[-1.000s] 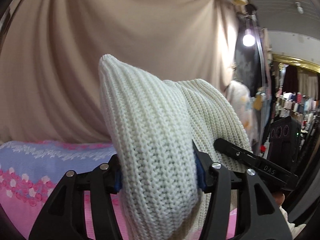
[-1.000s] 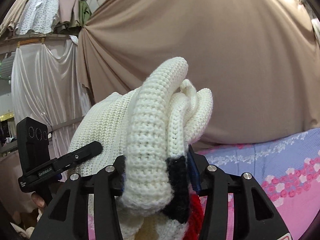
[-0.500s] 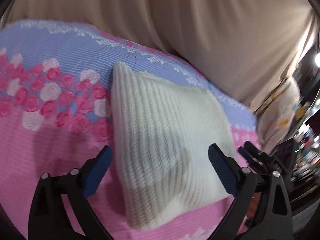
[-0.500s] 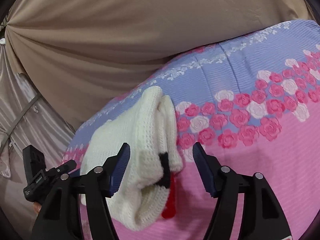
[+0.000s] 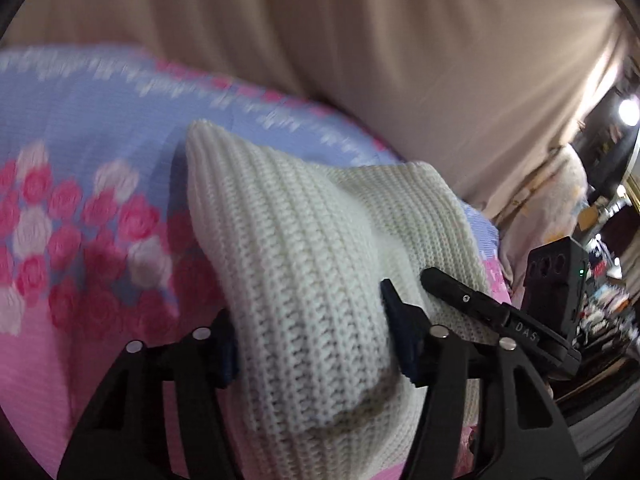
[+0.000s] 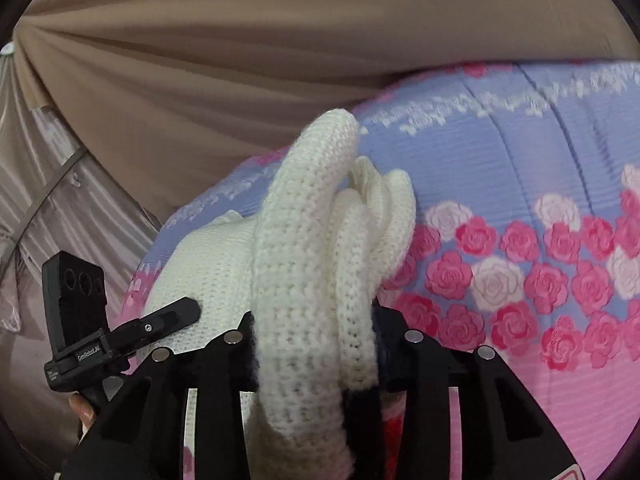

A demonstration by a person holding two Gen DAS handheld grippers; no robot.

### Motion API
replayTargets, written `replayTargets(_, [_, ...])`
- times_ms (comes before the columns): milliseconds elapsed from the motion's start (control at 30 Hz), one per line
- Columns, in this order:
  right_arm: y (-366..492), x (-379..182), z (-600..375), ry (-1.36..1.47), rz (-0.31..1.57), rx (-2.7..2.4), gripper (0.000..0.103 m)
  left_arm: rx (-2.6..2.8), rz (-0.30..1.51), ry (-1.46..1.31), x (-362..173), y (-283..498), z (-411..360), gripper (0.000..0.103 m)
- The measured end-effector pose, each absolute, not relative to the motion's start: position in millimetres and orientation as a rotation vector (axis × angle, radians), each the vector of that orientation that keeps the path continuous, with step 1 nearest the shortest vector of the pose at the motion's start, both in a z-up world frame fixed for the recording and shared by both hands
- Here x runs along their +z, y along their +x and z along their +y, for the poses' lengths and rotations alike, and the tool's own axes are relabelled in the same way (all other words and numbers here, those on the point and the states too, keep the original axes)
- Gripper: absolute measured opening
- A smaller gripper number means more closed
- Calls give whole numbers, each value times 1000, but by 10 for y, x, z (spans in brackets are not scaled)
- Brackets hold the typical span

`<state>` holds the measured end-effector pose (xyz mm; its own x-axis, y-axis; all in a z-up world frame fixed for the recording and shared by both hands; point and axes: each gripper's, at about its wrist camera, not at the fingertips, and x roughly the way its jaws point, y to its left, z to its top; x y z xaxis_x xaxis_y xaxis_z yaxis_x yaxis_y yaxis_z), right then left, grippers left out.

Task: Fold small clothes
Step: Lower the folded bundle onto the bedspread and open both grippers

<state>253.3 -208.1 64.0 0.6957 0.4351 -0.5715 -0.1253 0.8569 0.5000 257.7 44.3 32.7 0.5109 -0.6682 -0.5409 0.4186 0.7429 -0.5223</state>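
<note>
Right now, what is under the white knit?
The rose-patterned bedspread lies under the knit, which both grippers clamp. Whether the two touch is hidden.

Chunky ribbed cream knit (image 5: pixel 304 264), matt and nubbly. Printed rose sheet (image 5: pixel 80 128), matt woven cloth with fine ribbing. Beige drape (image 5: pixel 360 40), smooth cloth, faint sheen. Left tool (image 5: pixel 310 346) and right tool (image 6: pixel 316 334): matt black plastic, bright metal rivets.

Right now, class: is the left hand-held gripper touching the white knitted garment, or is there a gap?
Touching. In the left wrist view the left hand-held gripper has just closed, both blue pads pressing into a bunched fold of the white knitted garment.
</note>
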Motion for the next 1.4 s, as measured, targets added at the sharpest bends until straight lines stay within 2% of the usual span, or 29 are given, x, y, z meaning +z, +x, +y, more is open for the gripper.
replayTargets(133, [2349,793,-2108,373,654,256,40,-663,727,-247,469,2504,230,60])
replayTargets(233, [2495,373,-2353,378,784,145,42,-548,817,-136,179,2643,66,63])
replayTargets(267, [2505,291,-2433,405,788,128,50,-520,818,-139,115,2654,62,65])
replayTargets(300, [2446,282,-2502,450,765,137,50,-509,805,-164,109,2624,97,68])
replayTargets(433, [2134,661,-2436,371,687,52,49,-414,726,-166,352,2338,233,69])
replayTargets(567, [1772,926,-2153,261,624,51,46,-335,644,-98,543,1954,241,84])
replayTargets(767, [1737,602,-2008,87,715,-77,40,-244,659,-17,457,1703,149,84])
replayTargets(867, [1952,505,-2255,162,716,-87,40,-224,711,-12,312,1753,110,84])
replayTargets(1000, [2179,397,-2413,242,739,-68,51,-185,750,3,150,1807,85,84])
replayTargets(1067, [2165,392,-2399,268,750,-45,51,-179,760,4,86,1805,79,84])
replayTargets(1167, [1942,570,-2361,297,712,-26,46,-178,767,-13,58,1795,111,85])
replayTargets(1233, [1790,653,-2292,260,674,-36,46,-172,769,-23,47,1784,128,88])
replayTargets(1300, [1797,544,-2233,191,714,-71,47,-163,773,-27,35,1769,126,88])
replayTargets(1400, [1743,443,-2274,247,721,-74,50,-156,771,-22,51,1711,110,88])
